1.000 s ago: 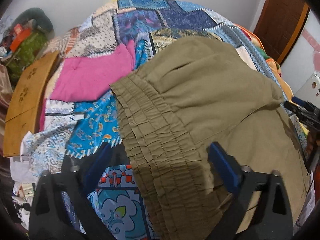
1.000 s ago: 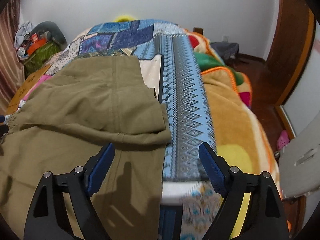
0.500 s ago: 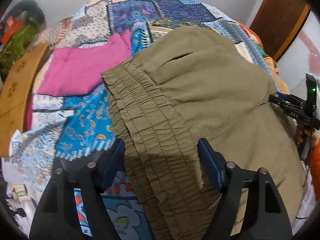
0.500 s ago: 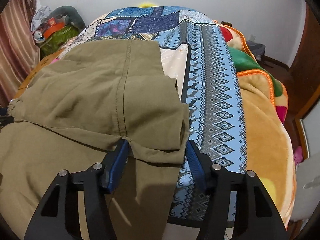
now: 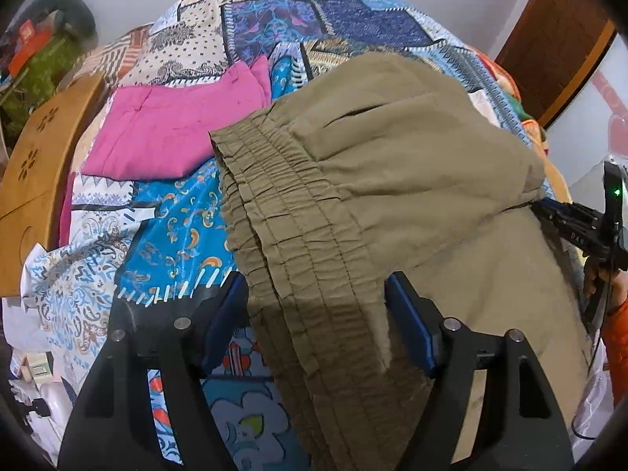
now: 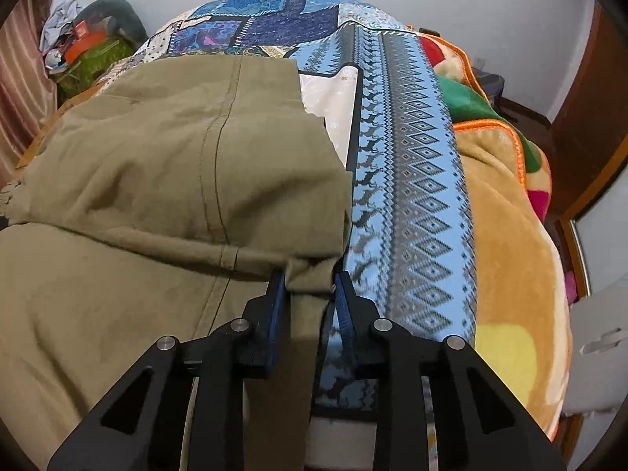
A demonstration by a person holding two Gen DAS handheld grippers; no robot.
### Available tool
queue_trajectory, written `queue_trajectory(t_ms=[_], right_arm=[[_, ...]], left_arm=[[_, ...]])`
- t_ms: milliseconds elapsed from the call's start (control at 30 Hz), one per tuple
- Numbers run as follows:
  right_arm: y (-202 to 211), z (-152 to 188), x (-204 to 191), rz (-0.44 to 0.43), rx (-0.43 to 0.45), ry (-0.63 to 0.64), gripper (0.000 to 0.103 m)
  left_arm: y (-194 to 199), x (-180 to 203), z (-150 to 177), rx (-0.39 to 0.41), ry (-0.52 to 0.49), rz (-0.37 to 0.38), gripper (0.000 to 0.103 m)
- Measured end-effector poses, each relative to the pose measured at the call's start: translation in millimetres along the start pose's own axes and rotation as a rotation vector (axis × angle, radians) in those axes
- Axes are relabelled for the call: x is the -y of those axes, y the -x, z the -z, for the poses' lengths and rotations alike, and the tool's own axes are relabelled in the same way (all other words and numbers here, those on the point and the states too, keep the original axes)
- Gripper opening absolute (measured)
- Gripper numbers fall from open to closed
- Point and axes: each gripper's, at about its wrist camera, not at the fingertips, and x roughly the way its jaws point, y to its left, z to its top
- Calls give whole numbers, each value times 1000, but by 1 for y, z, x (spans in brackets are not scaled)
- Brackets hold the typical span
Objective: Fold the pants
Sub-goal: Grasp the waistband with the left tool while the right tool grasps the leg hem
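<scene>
The right gripper has narrowed onto the folded edge of the olive pants, while the left gripper, wide apart, has advanced to straddle the waistband, so a lift looks imminent.

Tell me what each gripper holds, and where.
Right gripper pinches the olive-green cotton pants at the folded layer's corner. Left gripper straddles their elastic waistband, still open.

The left hand-held gripper is reaching over the bed with its jaws spread wide, straddling the gathered elastic waistband of the olive pants. A folded upper layer is lying across the pants' far half. At the right edge, the right hand-held gripper is meeting that fold's corner. A pink garment is lying on the far left.
</scene>
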Motion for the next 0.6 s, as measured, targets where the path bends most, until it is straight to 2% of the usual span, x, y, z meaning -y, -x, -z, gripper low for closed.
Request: queue_trajectory(t_ms=[133,200,267,367,467,533,567,600], right_arm=[[20,7,5,-32,16,-30,34],[32,5,9,-57,60,-59,46],[40,-1,12,-72,103,-80,52],[34,-14,15,-88,115,-100,52],[14,-28,13,-96,94,-93,52],[-5,-34,12,-103,67,-82,52],[-8,-32,9,-116,54,-79,46],[-15,-33,8,-141,43,-70,33]], left_arm=[[12,2,-4,35,-13,9,75],[12,1,-11,41,-5,28,75],[5,-1,-20,32,7,41,75],[-10,-1,-27,-8,23,68,75],[-26,-1,-29,-41,25,86,75],[-28,1,-28,-35,14,87,75],[-28,3,-28,-28,0,82,75],[-28,5,-28,-17,-18,69,72]])
